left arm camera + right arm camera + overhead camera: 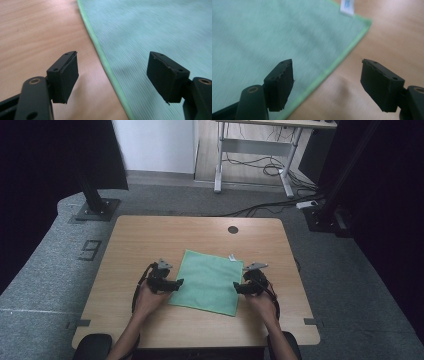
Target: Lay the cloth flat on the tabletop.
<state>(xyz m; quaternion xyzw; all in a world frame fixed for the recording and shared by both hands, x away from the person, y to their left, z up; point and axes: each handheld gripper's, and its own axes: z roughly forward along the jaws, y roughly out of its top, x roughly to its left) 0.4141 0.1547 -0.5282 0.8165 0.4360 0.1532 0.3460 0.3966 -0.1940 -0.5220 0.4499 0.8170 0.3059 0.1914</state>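
Green cloth (210, 281) flanked by both open tongs.

A marking like "9" (90, 250), seemingly, on the grey floor (45, 270).

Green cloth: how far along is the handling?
Done: the green cloth lies flat on the table, white tag at its far right corner. In hand: the left gripper and right gripper sit open at its left and right edges, each straddling the hem, nothing pinched. Left: closing on the edges and moving the cloth.
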